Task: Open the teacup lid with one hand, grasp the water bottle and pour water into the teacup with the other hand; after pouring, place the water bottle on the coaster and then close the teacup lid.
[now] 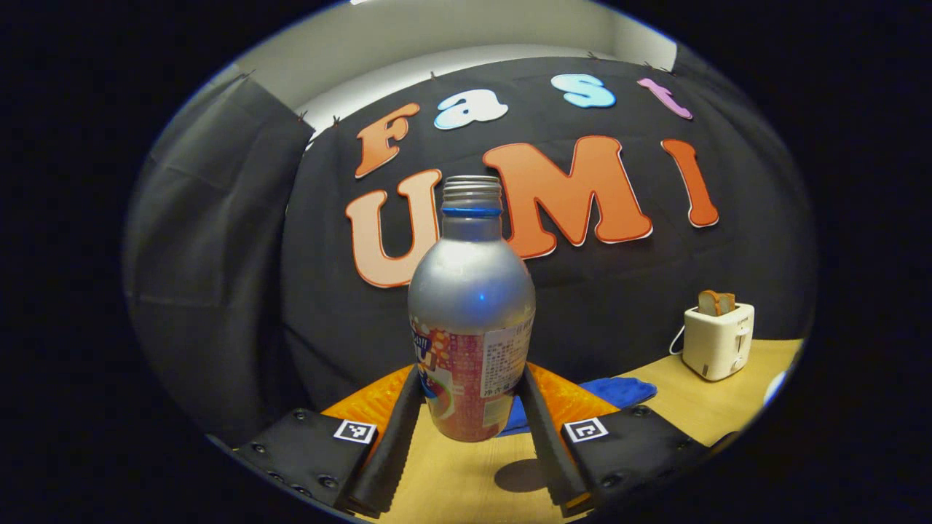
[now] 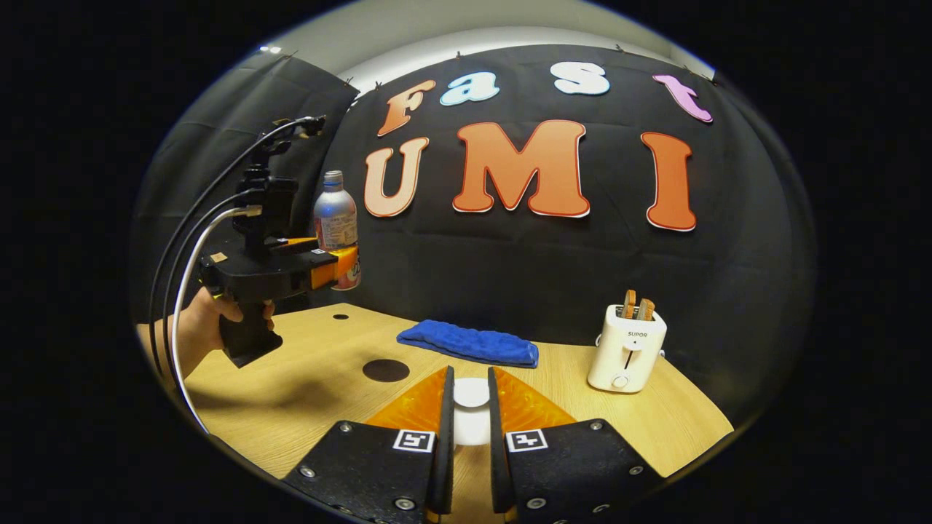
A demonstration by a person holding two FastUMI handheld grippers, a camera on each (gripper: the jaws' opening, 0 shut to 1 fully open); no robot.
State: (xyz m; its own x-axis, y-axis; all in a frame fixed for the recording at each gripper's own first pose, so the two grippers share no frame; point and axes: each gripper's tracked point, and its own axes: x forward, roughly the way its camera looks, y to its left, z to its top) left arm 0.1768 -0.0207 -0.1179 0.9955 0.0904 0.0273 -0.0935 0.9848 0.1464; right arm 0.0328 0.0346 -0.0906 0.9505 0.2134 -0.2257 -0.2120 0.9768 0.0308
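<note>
Left gripper view: my left gripper (image 1: 471,407) has its two fingers clamped on either side of the water bottle (image 1: 471,313), one pressed to each flank of the labelled lower body. The bottle stands upright between them, its silver shoulder and uncapped threaded neck rising in front of the booth wall, and its base hangs clear above the wooden table (image 1: 466,480). Below it on the tabletop lies a dark round coaster (image 1: 524,474), with nothing on it. Farther back I see a blue cloth (image 1: 619,391) on the table and, off to the right, a white toaster (image 1: 719,338) with bread slices standing in its slots.

In the right gripper view, the same gripper (image 2: 336,268) shows at the left, held by a hand (image 2: 207,320) on its grip, cables trailing from it, the bottle (image 2: 336,218) lifted well above the table (image 2: 291,393). The coaster (image 2: 385,370) sits on the table below and to the right of it. The blue cloth (image 2: 470,343) lies folded near the wall, the toaster (image 2: 626,348) to its right.

My right gripper (image 2: 471,422) has its fingers drawn close together around a white rounded piece (image 2: 472,411), apparently the teacup lid; I cannot tell whether both fingers actually press on it or what lies beneath it.
</note>
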